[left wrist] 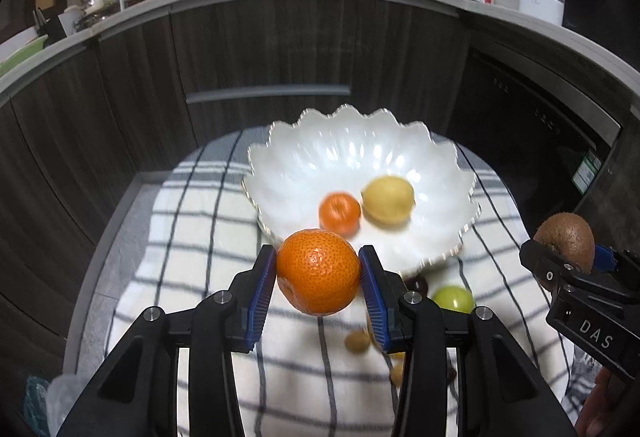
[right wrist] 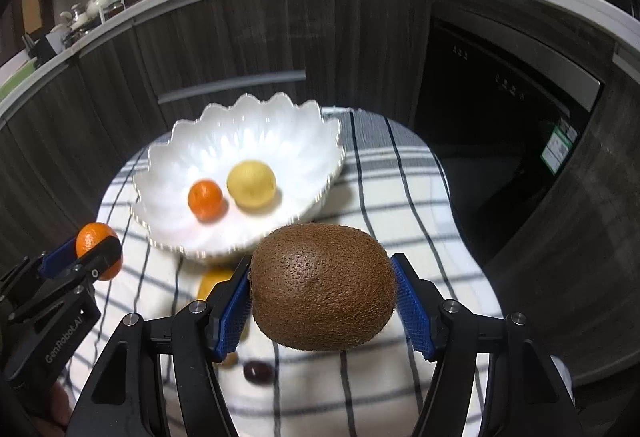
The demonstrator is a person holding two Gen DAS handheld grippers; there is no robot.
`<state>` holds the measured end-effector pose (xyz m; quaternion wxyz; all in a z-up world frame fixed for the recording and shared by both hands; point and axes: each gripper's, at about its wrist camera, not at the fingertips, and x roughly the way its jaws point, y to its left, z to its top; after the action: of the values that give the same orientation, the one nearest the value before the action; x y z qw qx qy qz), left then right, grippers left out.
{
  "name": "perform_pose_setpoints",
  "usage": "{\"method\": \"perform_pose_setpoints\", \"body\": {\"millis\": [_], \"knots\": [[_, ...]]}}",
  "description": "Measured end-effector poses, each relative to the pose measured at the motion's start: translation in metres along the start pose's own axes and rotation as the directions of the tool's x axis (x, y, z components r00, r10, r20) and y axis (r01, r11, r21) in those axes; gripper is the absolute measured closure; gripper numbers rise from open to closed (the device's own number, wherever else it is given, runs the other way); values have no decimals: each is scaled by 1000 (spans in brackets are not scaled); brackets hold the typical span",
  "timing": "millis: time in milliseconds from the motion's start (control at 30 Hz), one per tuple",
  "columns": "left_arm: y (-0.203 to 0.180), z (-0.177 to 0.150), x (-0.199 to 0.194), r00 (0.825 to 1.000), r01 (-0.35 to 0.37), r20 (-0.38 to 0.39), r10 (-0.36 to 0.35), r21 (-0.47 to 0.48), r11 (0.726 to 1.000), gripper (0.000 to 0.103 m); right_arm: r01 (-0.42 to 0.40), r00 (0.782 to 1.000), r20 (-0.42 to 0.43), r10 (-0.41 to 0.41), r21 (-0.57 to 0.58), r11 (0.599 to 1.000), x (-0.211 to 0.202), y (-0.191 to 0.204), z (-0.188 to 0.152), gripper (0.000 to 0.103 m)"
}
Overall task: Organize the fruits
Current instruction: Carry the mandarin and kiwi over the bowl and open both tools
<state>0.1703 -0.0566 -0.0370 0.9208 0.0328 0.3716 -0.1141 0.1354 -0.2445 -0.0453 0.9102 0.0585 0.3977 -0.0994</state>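
My left gripper (left wrist: 318, 271) is shut on a large orange (left wrist: 318, 271) and holds it above the table, just short of the bowl's near rim. My right gripper (right wrist: 322, 287) is shut on a brown kiwi (right wrist: 322, 287), also raised in front of the bowl. The white scalloped bowl (left wrist: 304, 157) (right wrist: 192, 141) holds a small orange (left wrist: 339, 213) (right wrist: 205, 199) and a lemon (left wrist: 387, 200) (right wrist: 251, 183). The right gripper with the kiwi (left wrist: 570, 239) shows at the right of the left wrist view; the left gripper's orange (right wrist: 96, 243) shows at the left of the right wrist view.
A checked cloth (left wrist: 208, 237) covers the round table. Loose on it lie a green fruit (left wrist: 454, 299), small yellowish-brown fruits (left wrist: 357, 341) (right wrist: 212, 283) and a dark grape (right wrist: 258, 371). Dark cabinets (left wrist: 260, 49) and a cluttered counter stand behind.
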Motion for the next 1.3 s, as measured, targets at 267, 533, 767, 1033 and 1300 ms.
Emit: {"method": "perform_pose_setpoints", "body": {"millis": [267, 533, 767, 1033, 1300], "knots": [[6, 33, 24, 1000, -9, 19, 9, -6, 1000, 61, 13, 999, 39, -13, 2, 1000, 18, 4, 37, 36], [12, 65, 57, 1000, -3, 17, 3, -12, 1000, 61, 22, 998, 55, -21, -7, 1000, 46, 7, 73, 36], [16, 83, 92, 1000, 1, -2, -1, 7, 1000, 61, 26, 999, 40, -25, -39, 999, 81, 16, 95, 36], [23, 92, 128, 999, -2, -41, 1, -10, 1000, 61, 18, 1000, 1, -18, -48, 999, 118, 23, 109, 36], [26, 95, 141, 998, -30, -47, 30, 2, 1000, 42, 11, 1000, -23, -12, -64, 998, 140, 27, 117, 36]]}}
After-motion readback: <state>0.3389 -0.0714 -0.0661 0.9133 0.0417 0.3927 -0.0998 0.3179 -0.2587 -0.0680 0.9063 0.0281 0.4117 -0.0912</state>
